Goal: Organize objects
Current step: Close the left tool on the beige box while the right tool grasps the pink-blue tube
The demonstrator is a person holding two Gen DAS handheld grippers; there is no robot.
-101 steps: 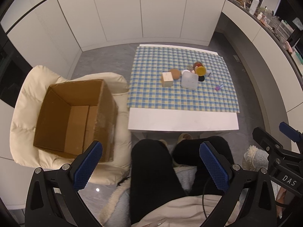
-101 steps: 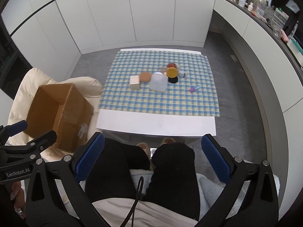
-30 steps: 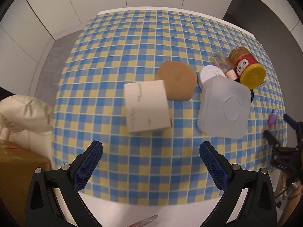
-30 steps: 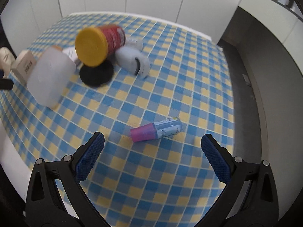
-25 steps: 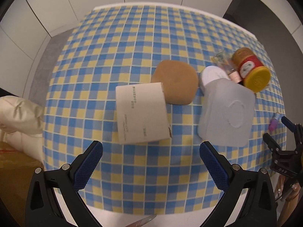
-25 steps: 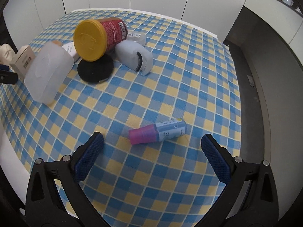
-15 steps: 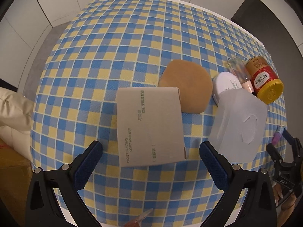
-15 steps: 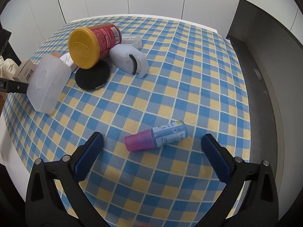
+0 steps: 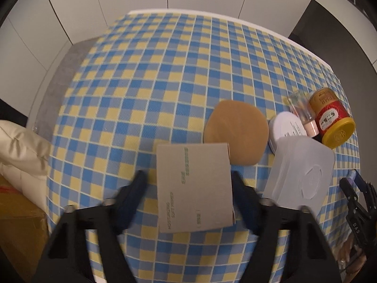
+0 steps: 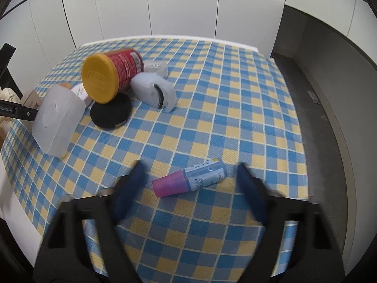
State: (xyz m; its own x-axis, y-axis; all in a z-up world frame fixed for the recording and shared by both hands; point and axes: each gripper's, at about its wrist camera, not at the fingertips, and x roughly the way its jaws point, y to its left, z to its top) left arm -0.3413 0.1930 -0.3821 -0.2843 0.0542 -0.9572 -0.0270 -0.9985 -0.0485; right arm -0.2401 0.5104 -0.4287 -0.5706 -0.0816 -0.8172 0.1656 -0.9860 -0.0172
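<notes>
A flat beige carton point(image 9: 195, 188) lies on the blue and yellow checked cloth point(image 9: 153, 70). My left gripper point(image 9: 188, 179) points steeply down over it, its jaws closing with the carton between them; a thin gap still shows on the carton's left side. A small bottle with a pink cap point(image 10: 190, 180) lies on its side near the table's right edge. My right gripper point(image 10: 190, 169) straddles it, jaws closing, with cloth visible on both sides of the bottle. Both pairs of fingers are blurred.
Beside the carton lie a brown round pad point(image 9: 235, 132), a white compact point(image 9: 286, 127), a translucent container point(image 9: 301, 174), a clear tube point(image 9: 302, 110) and a red can with a yellow lid point(image 9: 329, 118). A black disc point(image 10: 110, 110) and a white device point(image 10: 153, 92) lie nearby. A cardboard box point(image 9: 18, 224) sits on a cream chair point(image 9: 21, 151) at the left.
Both grippers came down closer to the table. Their wide-open jaws have narrowed, the left around the carton, the right around the pink-capped bottle.
</notes>
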